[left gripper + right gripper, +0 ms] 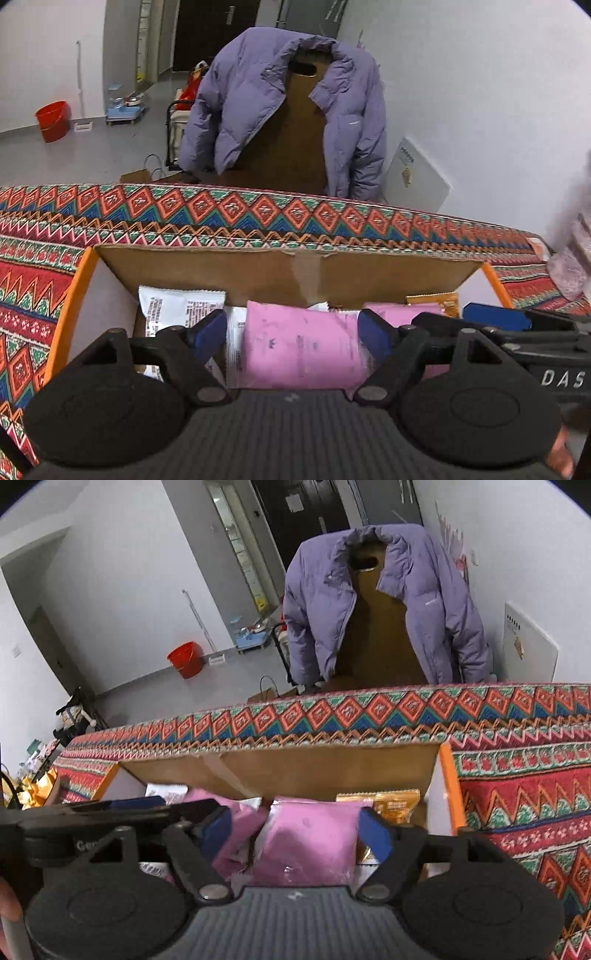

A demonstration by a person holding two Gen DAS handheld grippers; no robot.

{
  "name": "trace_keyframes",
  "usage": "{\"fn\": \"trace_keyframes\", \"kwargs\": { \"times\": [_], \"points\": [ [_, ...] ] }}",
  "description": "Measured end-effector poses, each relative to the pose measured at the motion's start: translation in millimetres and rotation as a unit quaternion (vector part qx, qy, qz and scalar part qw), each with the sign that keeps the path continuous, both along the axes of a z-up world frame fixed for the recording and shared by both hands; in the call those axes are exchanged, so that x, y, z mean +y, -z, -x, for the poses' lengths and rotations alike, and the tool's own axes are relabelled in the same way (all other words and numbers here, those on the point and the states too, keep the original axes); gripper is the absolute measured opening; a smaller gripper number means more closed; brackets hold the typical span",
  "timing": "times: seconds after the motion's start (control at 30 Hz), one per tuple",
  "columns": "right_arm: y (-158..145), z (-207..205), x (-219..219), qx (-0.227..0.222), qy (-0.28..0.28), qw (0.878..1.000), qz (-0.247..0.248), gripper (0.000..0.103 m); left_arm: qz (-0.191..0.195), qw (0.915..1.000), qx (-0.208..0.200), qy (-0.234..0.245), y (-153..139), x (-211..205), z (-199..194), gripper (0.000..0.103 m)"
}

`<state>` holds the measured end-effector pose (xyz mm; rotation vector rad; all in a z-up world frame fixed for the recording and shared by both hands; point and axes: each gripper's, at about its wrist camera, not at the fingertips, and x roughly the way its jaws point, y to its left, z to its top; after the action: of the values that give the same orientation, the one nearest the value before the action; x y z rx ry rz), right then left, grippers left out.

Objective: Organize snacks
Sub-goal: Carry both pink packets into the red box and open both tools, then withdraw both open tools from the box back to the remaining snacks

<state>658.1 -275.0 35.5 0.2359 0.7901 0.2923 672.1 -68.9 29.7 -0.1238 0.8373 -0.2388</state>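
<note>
Both grippers hang side by side over an open brown cardboard box with orange side edges [288,271], which sits on a table covered by a woven cloth of red, blue and green zigzags and diamonds [229,212]. On the left gripper [293,330] the blue-padded fingers stand well apart, with a pink snack packet [299,350] lying in the box below the gap; the pads do not press on it. Likewise the right gripper [301,830] has its fingers spread, a second pink snack packet [310,840] lying under the gap with neither pad clamping it. Seen from the left wrist, the right gripper's black body shows just beside it on the right, lettered in white

Inside the box, a white printed packet [173,308] leans against the far wall at the left, and an orange foil packet [391,805] sits at the far right corner. More pink and white wrappers fill the middle

Beyond the table's far edge, a lilac padded jacket [258,107] is draped over a brown chair back [295,140]. A red plastic bucket [53,120] stands on the grey floor far off to the left, and a white flat panel [413,181] leans against the wall at the right
</note>
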Motion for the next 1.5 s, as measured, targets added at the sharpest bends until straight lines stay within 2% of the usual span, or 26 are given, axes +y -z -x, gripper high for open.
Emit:
{"fn": "trace_keyframes", "kwargs": {
  "times": [0.2, 0.43, 0.57, 0.7, 0.77, 0.93, 1.0, 1.1, 1.17, 1.3, 1.5],
  "points": [
    [-28, 23, -11, -0.018, -0.002, 1.000, 0.022, 0.089, -0.019, 0.9996, -0.019, 0.001, -27, 11, 22, 0.082],
    [-73, 88, -22, -0.042, -0.010, 0.997, 0.066, 0.089, -0.028, 0.9979, -0.058, 0.000, -79, 29, 82, 0.086],
    [-90, 145, -29, -0.061, -0.015, 0.995, 0.072, 0.090, -0.024, 0.9961, -0.085, 0.008, -91, 40, 149, 0.093],
    [-95, 205, -34, -0.082, -0.022, 0.994, 0.071, 0.093, -0.045, 0.9920, -0.118, 0.000, -92, 45, 219, 0.094],
    [-94, 236, -35, -0.095, -0.024, 0.992, 0.081, 0.093, -0.050, 0.9898, -0.133, -0.005, -91, 49, 253, 0.098],
    [-86, 323, -36, -0.146, -0.045, 0.983, 0.100, 0.097, -0.071, 0.9808, -0.181, -0.010, -86, 55, 344, 0.101],
    [-80, 358, -37, -0.163, -0.055, 0.980, 0.098, 0.103, -0.068, 0.9772, -0.200, -0.020, -82, 59, 385, 0.103],
    [-67, 408, -38, -0.175, -0.054, 0.979, 0.090, 0.103, -0.056, 0.9715, -0.228, -0.029, -72, 65, 448, 0.103],
    [-58, 438, -36, -0.182, -0.044, 0.978, 0.092, 0.103, -0.056, 0.9714, -0.226, -0.048, -63, 63, 478, 0.103],
    [-31, 490, -27, -0.193, -0.033, 0.974, 0.110, 0.103, -0.066, 0.9751, -0.207, -0.045, -47, 57, 520, 0.103],
    [3, 531, -22, -0.164, -0.025, 0.980, 0.114, 0.103, -0.071, 0.9760, -0.201, -0.046, -33, 50, 547, 0.103]
  ]
}}
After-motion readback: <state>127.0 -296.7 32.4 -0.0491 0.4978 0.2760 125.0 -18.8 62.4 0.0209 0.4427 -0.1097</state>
